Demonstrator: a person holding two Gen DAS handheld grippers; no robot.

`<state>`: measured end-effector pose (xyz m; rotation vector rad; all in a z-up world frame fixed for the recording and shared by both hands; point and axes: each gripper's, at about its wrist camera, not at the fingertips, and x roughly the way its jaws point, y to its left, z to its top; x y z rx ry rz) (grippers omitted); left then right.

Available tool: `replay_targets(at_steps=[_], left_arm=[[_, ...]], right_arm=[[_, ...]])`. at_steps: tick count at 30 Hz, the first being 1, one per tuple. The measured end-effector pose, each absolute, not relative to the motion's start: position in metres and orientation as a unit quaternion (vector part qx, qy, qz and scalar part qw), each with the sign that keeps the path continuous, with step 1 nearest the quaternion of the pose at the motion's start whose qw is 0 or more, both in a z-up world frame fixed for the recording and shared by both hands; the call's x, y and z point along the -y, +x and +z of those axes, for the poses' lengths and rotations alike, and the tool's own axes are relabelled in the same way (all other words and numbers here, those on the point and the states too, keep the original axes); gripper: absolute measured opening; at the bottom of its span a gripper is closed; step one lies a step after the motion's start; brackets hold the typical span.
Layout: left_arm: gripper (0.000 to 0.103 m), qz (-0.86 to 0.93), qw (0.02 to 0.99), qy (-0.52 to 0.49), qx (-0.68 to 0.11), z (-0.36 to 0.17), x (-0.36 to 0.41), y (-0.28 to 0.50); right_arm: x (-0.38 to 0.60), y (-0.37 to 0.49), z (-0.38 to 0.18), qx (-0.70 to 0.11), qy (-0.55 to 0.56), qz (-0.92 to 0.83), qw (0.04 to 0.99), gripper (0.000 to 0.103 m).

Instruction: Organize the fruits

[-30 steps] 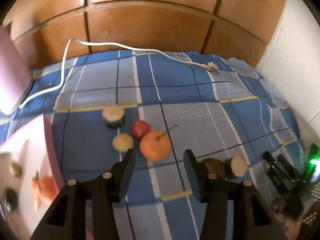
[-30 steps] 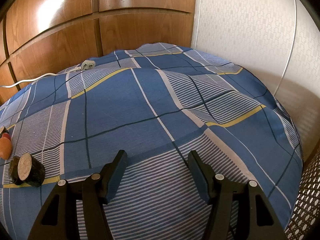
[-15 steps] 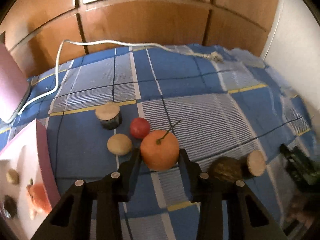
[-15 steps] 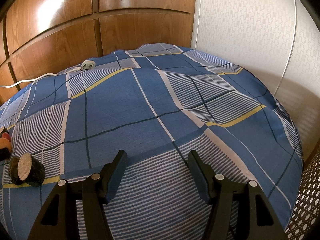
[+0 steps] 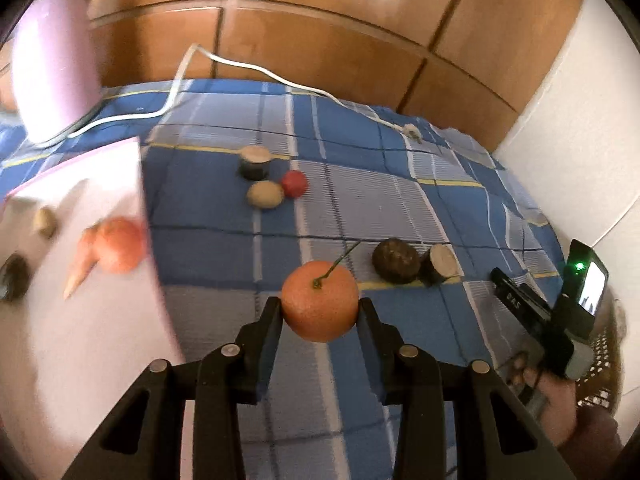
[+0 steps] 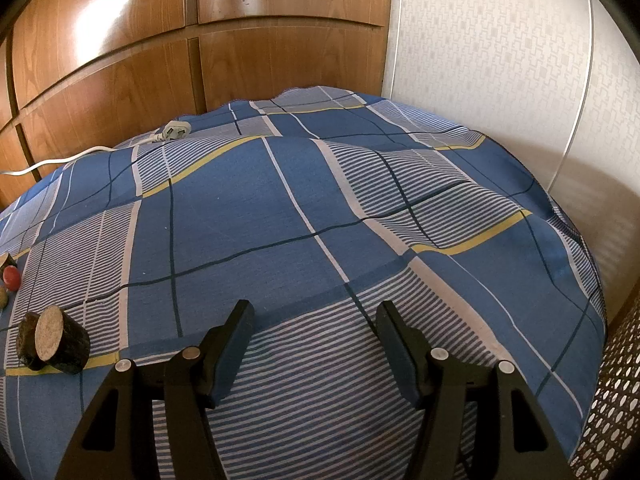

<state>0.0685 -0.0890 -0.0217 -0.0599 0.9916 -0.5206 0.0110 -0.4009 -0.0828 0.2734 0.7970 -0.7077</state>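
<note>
My left gripper is shut on an orange with a green stem and holds it above the blue checked cloth. A pink-white box at the left holds an orange fruit, a carrot-like piece and small brown pieces. On the cloth lie a red fruit, a beige fruit, a cut dark piece and two dark brown pieces. My right gripper is open and empty over the cloth; it also shows in the left wrist view.
A white cable with a plug runs along the cloth's far edge by wooden cabinet doors. A pink object stands at the far left. A white wall and a woven basket are at the right.
My left gripper closed on the orange, lifted it off the cloth and swung left towards the pink-white box. The right gripper has not moved.
</note>
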Motion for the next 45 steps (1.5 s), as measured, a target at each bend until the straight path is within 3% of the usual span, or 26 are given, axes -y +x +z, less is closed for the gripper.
replay_targets(at_steps=[8,16,22,25,33,36,45], left_arm=[[0.038,-0.137,0.877,-0.103,-0.449,-0.005,-0.008,0.075],[0.038,-0.050,0.872,-0.145,-0.465,-0.025,-0.077,0.109],[0.040,-0.044,0.878,-0.126,-0.459,-0.033,-0.077,0.139],[0.047,-0.042,0.880,-0.122,-0.458,-0.033,-0.074,0.143],[0.052,-0.009,0.895,-0.107,-0.434,-0.024,-0.072,0.111],[0.063,0.023,0.895,-0.110,-0.431,-0.024,-0.077,0.094],[0.069,0.049,0.893,-0.123,-0.429,-0.024,-0.090,0.053]], right_arm=[[0.401,0.011,-0.083,-0.379,0.130,-0.337,0.852,0.064],[0.400,0.011,-0.083,-0.379,0.128,-0.337,0.852,0.064],[0.400,0.012,-0.083,-0.380,0.127,-0.338,0.852,0.064],[0.400,0.012,-0.083,-0.380,0.127,-0.338,0.852,0.064],[0.400,0.012,-0.084,-0.380,0.126,-0.338,0.852,0.064],[0.400,0.012,-0.084,-0.380,0.126,-0.338,0.852,0.064],[0.400,0.012,-0.084,-0.380,0.126,-0.338,0.852,0.064]])
